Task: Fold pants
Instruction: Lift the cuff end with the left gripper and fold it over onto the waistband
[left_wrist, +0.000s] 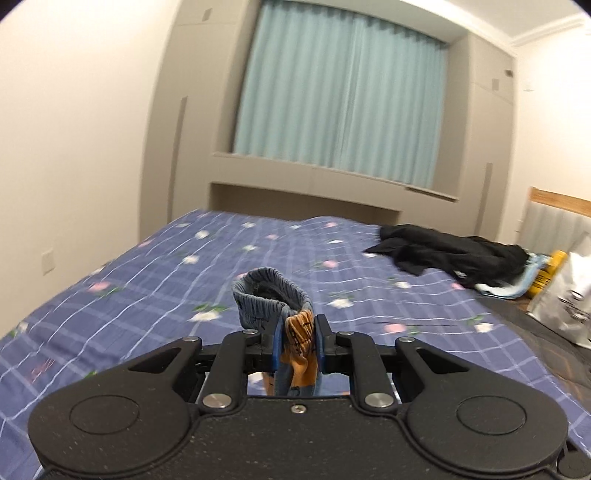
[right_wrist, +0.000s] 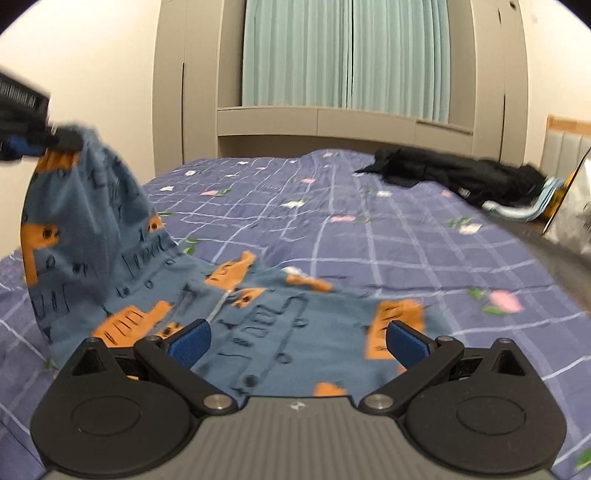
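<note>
My left gripper (left_wrist: 298, 341) pinches the pants (right_wrist: 258, 325) waistband aloft, my right gripper (right_wrist: 297, 338) hovers wide open over the rest on the bed (right_wrist: 406, 236); folding looks barely begun.

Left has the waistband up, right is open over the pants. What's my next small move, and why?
Probably lower the right gripper and close on the pants beneath it: its jaws are open and empty, while the left gripper holds the waistband raised alone.

wrist views — low over bed (left_wrist: 110, 295) | facing curtain (left_wrist: 340, 96) — shared
</note>
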